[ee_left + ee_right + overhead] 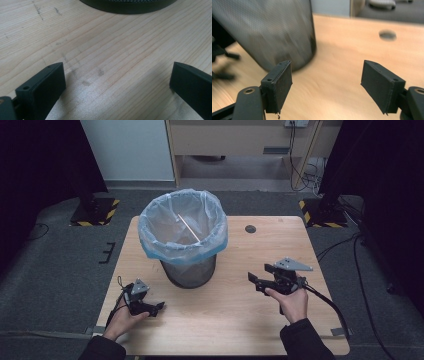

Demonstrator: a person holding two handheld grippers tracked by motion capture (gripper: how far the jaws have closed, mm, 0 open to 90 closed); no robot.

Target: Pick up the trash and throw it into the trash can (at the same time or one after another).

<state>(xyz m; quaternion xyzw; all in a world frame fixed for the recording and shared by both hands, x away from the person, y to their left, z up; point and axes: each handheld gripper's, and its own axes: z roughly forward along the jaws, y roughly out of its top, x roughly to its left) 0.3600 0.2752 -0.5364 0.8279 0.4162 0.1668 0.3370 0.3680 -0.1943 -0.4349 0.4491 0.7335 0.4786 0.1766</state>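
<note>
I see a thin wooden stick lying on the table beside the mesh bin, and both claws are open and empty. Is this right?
Not quite. The thin wooden stick is not on the table; the high view shows it inside the mesh bin, resting against the plastic liner. The rest holds: the left claw and the right claw are both open and empty.

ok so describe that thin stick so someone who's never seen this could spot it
On the wooden table stands a black mesh bin lined with a clear bag. Inside the bag, the pale wooden stick leans diagonally. It is the one slim, straight, light-coloured thing in the bin.
</note>
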